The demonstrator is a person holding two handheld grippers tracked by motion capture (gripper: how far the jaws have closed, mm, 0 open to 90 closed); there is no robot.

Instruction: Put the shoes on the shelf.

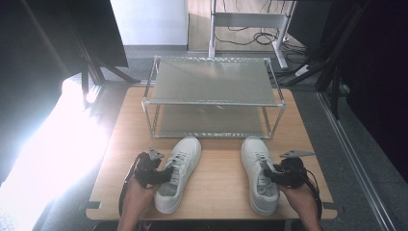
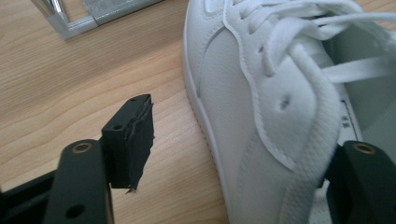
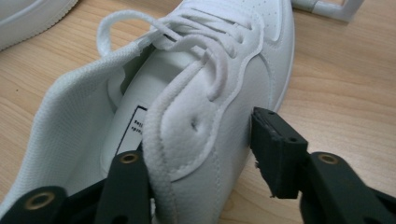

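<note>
On the counter [image 1: 216, 178] before the rack [image 1: 211, 96], my left gripper [image 1: 161, 174] and right gripper [image 1: 270, 175] each straddle a sneaker's collar, left sneaker [image 1: 179, 173], right sneaker [image 1: 259, 175], jaws apart, not yet pinching, ready for lifting.

On the table [image 1: 219, 166], a two-tier shoe rack [image 1: 213, 98] stands at 12 o'clock. Before it lie two sneakers well apart: the left sneaker [image 1: 179, 173] at 7 o'clock, the right sneaker [image 1: 258, 173] at 5 o'clock. The left claw [image 1: 166, 175] straddles the left sneaker's outer collar wall, the right claw [image 1: 267, 175] the right sneaker's.
</note>
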